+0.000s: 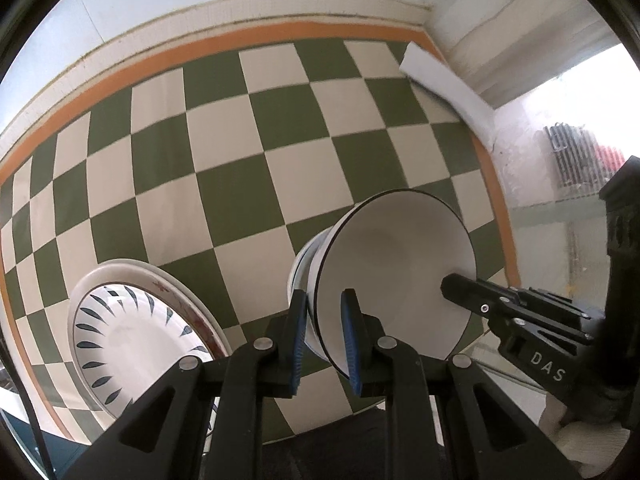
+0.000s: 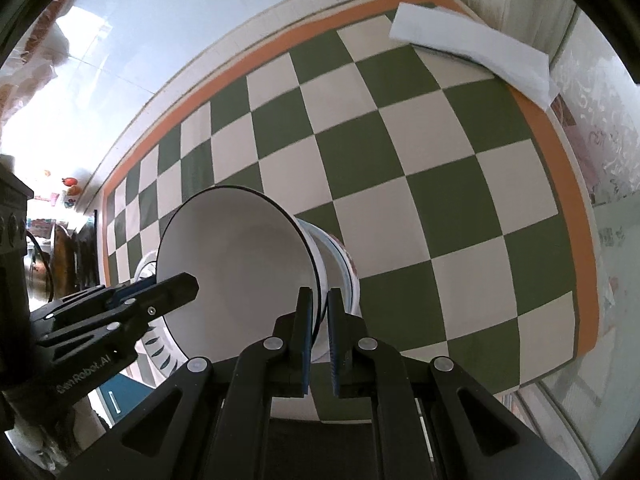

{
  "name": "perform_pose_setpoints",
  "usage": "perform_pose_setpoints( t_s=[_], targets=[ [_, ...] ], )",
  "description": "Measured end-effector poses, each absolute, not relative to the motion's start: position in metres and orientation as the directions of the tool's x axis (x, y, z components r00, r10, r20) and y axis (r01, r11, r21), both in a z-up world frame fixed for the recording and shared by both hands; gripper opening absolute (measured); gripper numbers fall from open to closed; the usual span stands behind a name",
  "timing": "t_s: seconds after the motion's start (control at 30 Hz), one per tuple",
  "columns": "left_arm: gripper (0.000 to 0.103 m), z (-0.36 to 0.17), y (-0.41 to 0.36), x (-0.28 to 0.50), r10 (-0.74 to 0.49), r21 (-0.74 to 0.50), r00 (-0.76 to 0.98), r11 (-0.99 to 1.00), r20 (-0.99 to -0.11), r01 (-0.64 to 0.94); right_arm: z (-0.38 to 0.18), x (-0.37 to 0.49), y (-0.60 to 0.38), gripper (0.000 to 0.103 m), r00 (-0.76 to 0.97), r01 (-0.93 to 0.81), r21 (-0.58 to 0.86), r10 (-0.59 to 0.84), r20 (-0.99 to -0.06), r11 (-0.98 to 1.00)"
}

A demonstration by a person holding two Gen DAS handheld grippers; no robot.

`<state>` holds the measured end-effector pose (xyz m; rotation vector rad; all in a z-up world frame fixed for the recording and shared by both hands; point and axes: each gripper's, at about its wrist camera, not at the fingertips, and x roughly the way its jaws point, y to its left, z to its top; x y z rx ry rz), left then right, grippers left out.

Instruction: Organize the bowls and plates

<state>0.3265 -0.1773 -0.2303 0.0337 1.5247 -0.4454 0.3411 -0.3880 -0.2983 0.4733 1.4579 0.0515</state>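
Note:
A white bowl with a thin black rim sits on top of other bowls on the checkered cloth. My left gripper straddles its near rim with a gap left on each side. My right gripper is shut on the opposite rim of the same bowl, which rests on the stacked bowls. Each gripper shows in the other's view: the right, the left. A stack of plates, the top one with dark leaf marks, lies to the left.
The green and white checkered tablecloth with an orange border covers the table. A folded white cloth lies at the far right corner, also in the right wrist view. A wall runs along the far edge.

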Motion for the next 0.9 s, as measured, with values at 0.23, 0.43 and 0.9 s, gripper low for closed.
perform_pose_setpoints(
  t_s=[0.23,0.43,0.9],
  targets=[
    [0.015,-0.247,-0.180,0.325,-0.231,-0.233,-0.043,0.925,-0.972,0.300,-0.311,0.344,-0.387,0.009,0.100,0.245,0.326,0.310,-0.945,0.913],
    [0.015,-0.258,-0.181,0.325,-0.210,-0.218,-0.060,0.928,-0.976,0.302,-0.321,0.346,-0.383,0.009,0.072,0.239,0.319,0.311,-0.948,0.917],
    [0.016,-0.264,-0.186,0.326,-0.181,-0.194,-0.072,0.934,-0.981,0.301,-0.329,0.351,-0.382,0.011,0.037,0.239,0.318,0.319,-0.947,0.917]
  ],
)
